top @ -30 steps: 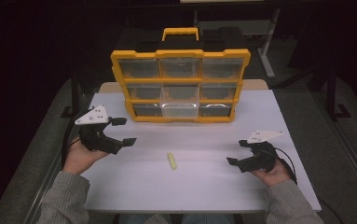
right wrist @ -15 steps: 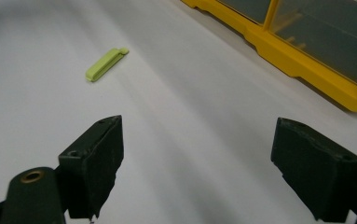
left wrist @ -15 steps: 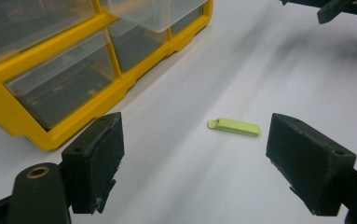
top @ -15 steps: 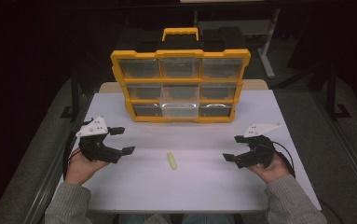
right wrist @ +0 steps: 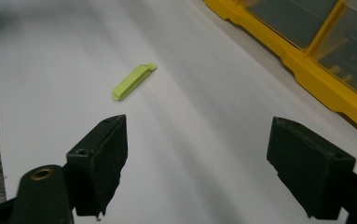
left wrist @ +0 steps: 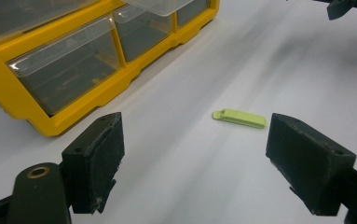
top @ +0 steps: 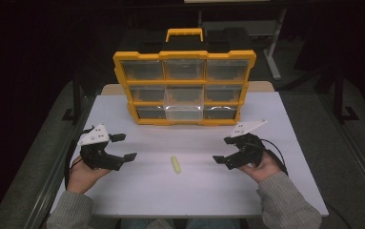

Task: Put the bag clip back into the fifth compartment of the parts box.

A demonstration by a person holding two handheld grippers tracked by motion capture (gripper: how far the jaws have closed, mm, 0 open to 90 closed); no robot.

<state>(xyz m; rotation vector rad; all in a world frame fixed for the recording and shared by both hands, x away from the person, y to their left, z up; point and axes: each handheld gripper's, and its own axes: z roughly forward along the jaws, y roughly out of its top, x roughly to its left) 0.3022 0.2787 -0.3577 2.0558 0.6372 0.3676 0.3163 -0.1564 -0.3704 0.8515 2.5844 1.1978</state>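
Both hands have drawn nearer, so the left gripper (top: 122, 147) and right gripper (top: 224, 150), jaws spread and empty, flank the untouched clip (top: 176, 163).

The left tool (left wrist: 192, 172) is wide open above the white worktop (left wrist: 176, 154); a small light-green plastic clip (left wrist: 240, 118) lies beyond, right of a yellow plastic drawer organizer (left wrist: 73, 70).

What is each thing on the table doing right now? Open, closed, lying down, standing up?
left gripper: open, holding nothing, above the table.
right gripper: open, holding nothing, above the table.
green clip: lying flat on the table, between the grippers, untouched.
yellow organizer box: standing up on its edge, handle on top.
bottom middle bin: sticks out a little.
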